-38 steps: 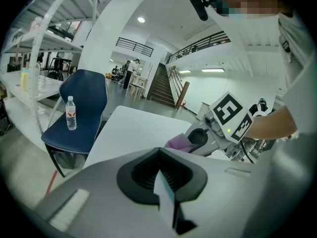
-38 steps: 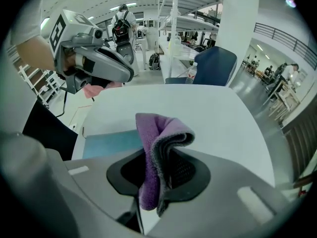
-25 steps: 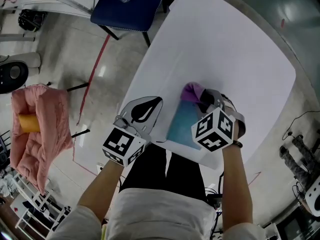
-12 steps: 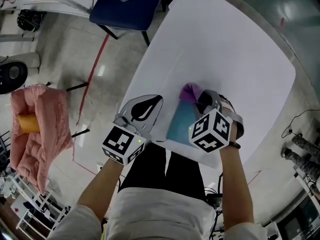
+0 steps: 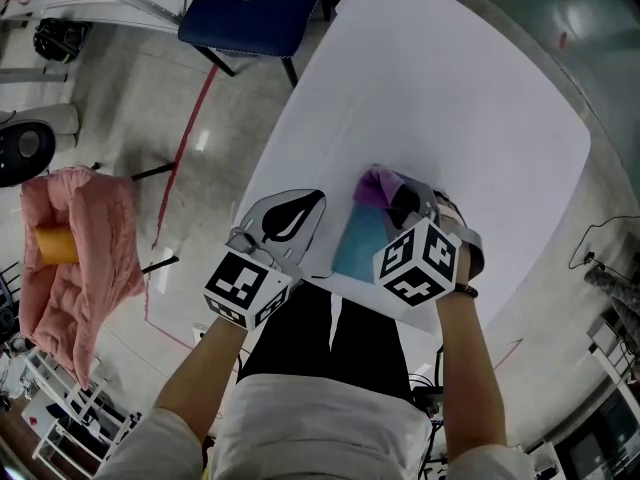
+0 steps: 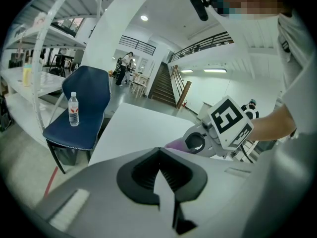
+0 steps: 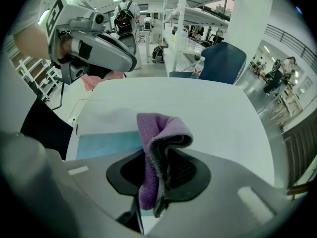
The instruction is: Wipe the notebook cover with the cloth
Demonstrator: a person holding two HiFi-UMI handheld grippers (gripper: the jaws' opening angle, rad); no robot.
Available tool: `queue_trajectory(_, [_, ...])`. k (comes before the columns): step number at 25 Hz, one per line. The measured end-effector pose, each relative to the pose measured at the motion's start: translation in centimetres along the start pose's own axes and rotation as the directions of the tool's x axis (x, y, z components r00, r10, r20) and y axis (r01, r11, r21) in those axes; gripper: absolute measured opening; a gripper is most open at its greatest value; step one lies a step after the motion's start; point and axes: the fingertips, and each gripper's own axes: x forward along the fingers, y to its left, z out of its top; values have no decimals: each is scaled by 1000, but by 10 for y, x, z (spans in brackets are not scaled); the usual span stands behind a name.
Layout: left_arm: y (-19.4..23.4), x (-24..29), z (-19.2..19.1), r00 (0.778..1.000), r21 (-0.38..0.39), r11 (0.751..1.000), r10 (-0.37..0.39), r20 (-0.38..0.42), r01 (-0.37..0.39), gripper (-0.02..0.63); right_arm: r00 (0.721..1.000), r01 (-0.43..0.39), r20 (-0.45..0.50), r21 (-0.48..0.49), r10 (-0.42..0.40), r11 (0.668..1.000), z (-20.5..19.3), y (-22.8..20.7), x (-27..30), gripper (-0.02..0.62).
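Cloth clamped in right tool over notebook; left tool closed beside.

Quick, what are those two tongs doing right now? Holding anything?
Left tongs: closed, nothing between them.
Right tongs: closed on the purple cloth.

The notebook lies on the table, lower centre, cloth at its upper end. A chair sits upper left.
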Motion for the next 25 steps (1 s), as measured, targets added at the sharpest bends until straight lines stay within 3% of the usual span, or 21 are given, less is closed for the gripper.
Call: queue_trajectory(25, [-18,-16,-15,1000,-1,1000,-8,4,8,0,996,-85,-22,2,85,996,-8,54,-7,110])
